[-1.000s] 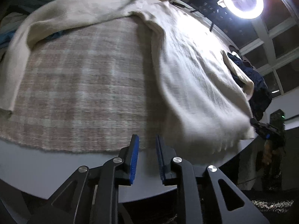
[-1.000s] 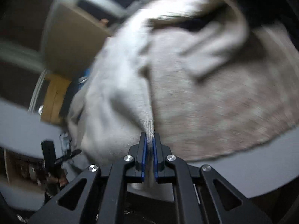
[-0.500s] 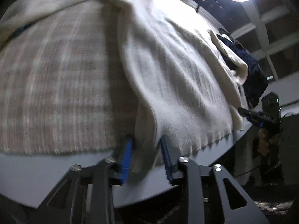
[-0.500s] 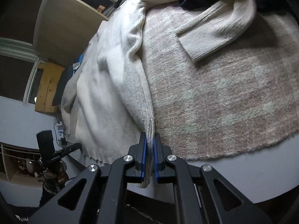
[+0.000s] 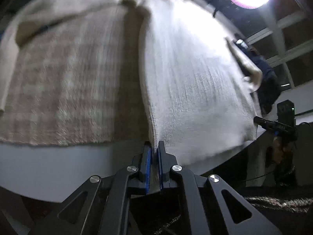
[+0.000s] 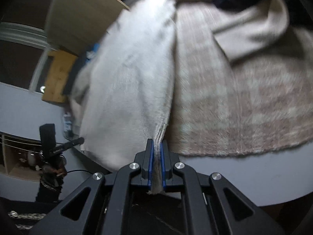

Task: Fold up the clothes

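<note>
Both grippers clamped on hem of cream knitted sweater (image 5: 191, 90): left gripper (image 5: 154, 146) and right gripper (image 6: 156, 146), fingers together on bunched knit. Sweater lay over pinkish plaid blanket (image 5: 68, 90) on grey table (image 5: 58, 166). Risk: thin pinch slipping under tension; sleeve (image 6: 252, 23) beyond blanket's far side bunching during fold.

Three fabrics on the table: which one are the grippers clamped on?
The cream sweater: its hem is pinched in both the left gripper and the right gripper. The plaid blanket lies flat beneath; the navy garment sits apart.

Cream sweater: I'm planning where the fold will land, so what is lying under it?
Under the cream sweater lies a pinkish plaid blanket on a grey table. Both the left gripper and right gripper pinch its hem. Anything under its body is covered.
</note>
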`<state>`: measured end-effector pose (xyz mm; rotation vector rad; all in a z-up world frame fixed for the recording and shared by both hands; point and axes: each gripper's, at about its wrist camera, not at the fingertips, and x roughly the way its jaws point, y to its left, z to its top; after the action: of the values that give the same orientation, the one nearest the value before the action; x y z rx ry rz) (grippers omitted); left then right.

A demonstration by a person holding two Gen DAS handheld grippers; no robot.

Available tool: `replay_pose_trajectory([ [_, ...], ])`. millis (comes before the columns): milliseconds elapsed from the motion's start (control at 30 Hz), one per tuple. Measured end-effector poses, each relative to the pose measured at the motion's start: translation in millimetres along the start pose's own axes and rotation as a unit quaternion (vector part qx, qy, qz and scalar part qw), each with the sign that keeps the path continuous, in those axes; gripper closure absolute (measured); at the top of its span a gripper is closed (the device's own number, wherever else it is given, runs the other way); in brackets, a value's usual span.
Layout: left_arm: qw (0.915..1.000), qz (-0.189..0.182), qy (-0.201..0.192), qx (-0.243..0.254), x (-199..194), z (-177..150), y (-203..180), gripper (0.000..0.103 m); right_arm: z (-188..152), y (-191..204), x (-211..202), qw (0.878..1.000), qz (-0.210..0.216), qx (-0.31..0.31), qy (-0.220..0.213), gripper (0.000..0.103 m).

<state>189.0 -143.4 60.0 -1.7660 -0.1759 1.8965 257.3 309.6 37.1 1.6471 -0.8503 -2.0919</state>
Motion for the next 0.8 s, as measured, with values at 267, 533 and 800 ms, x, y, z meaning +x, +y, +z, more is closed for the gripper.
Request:
replay_pose_trajectory([
  [267, 0.9985, -0.006, -0.053, -0.012, -47.9, 59.2, 14.5, 0.090, 65.7, 9.3, -42.6, 0.996, 0.030, -0.020, -0.076, 0.064],
  [533, 0.9943, -0.049, -0.087, -0.036, 5.4, 205.2, 21.0, 0.072, 212.5, -3.7, 10.2, 0.992, 0.031, 0.004, -0.122, 0.064],
  [800, 0.9771, -0.116, -0.126, -0.127, 37.5, 258.8, 53.7, 0.068, 254.9, -28.3, 44.5, 0.987, 0.050, 0.077, -0.129, 0.064],
])
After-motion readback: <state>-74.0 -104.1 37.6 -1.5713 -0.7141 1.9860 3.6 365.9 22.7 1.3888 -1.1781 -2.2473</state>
